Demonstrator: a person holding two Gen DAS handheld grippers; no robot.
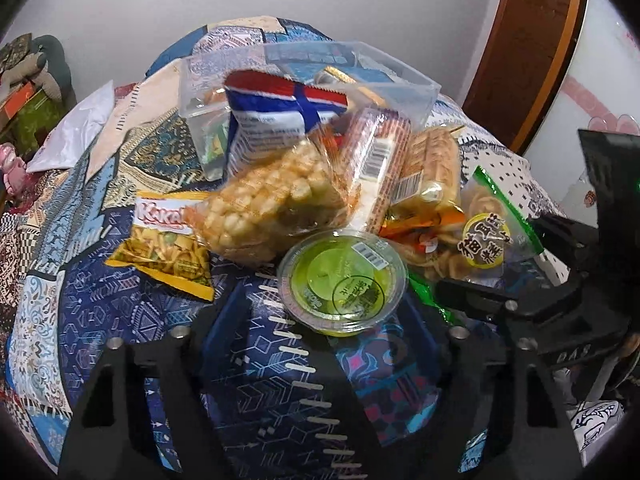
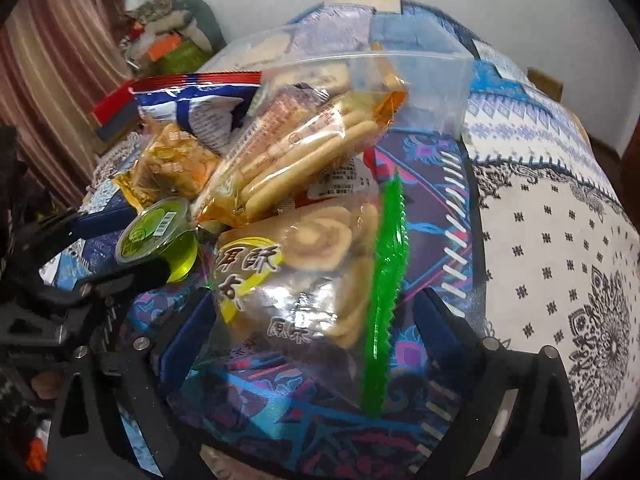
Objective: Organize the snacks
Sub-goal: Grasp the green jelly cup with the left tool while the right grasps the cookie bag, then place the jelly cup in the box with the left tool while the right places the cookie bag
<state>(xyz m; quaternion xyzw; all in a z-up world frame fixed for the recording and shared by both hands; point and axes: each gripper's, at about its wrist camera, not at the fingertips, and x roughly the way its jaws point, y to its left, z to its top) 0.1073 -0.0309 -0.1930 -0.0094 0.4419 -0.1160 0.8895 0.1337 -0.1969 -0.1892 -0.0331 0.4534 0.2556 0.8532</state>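
Note:
A pile of snacks lies on a patterned cloth. In the left wrist view my left gripper [image 1: 320, 320] is open, its fingers either side of a green jelly cup [image 1: 343, 280]. Behind it lie a clear bag of puffed snacks [image 1: 264, 204], a yellow Kaka bag [image 1: 164, 244], wrapped biscuit rolls [image 1: 380, 160] and a blue-and-red bag [image 1: 272, 120] leaning in a clear plastic bin [image 1: 400, 80]. In the right wrist view my right gripper [image 2: 316, 320] is open around a green-edged bag of swirl cookies [image 2: 320, 272]. The jelly cup [image 2: 156, 236] and finger biscuits [image 2: 304, 160] lie beyond.
The table cloth [image 1: 100, 320] runs to a white wall. A white bag [image 1: 76, 128] lies at the far left. A wooden door [image 1: 528, 40] stands at the right. Clutter and a curtain [image 2: 52, 80] stand left of the table. The right gripper's body [image 1: 560, 300] is beside the swirl cookies.

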